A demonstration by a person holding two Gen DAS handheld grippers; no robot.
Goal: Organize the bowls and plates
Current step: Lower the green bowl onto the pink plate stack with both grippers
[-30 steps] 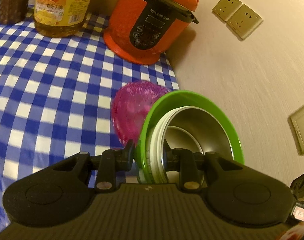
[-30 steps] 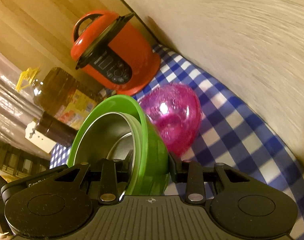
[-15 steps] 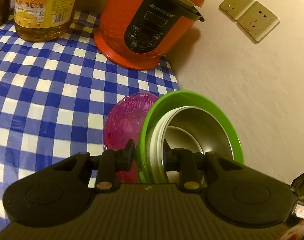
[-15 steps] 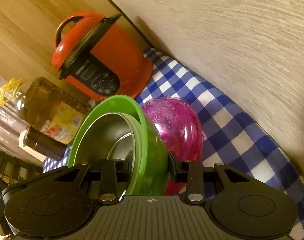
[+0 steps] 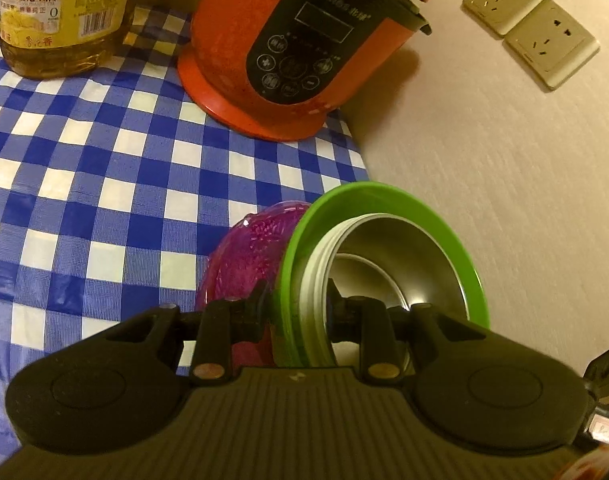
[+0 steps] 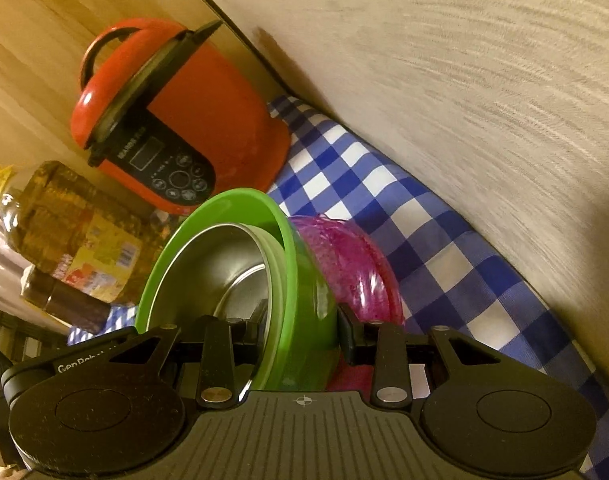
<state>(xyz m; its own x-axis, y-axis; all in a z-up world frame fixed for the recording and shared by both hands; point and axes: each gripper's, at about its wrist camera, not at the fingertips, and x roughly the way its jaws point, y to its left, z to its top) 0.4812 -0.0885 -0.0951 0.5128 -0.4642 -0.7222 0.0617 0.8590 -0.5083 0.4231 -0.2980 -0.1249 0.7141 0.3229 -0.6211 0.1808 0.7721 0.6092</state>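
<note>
In my left hand-held gripper (image 5: pixel 294 308): clamped across the near rim of the green bowl (image 5: pixel 384 200); one finger outside, one inside.
In my right hand-held gripper (image 6: pixel 302 320): pinched on the opposite rim of that same bowl.
Stack: a steel bowl (image 5: pixel 408 264) nests inside the green one, and the pair is carried tilted, mouth turned sideways.
Pink bowl (image 5: pixel 248 252): just ahead of both hand-held grippers and below the stack, resting on the checked table (image 5: pixel 104 184); whether they touch I cannot tell.
Nearer hand: neither; both sit level on the rim.
Next, I judge: level the stack and lower it into the pink bowl.
</note>
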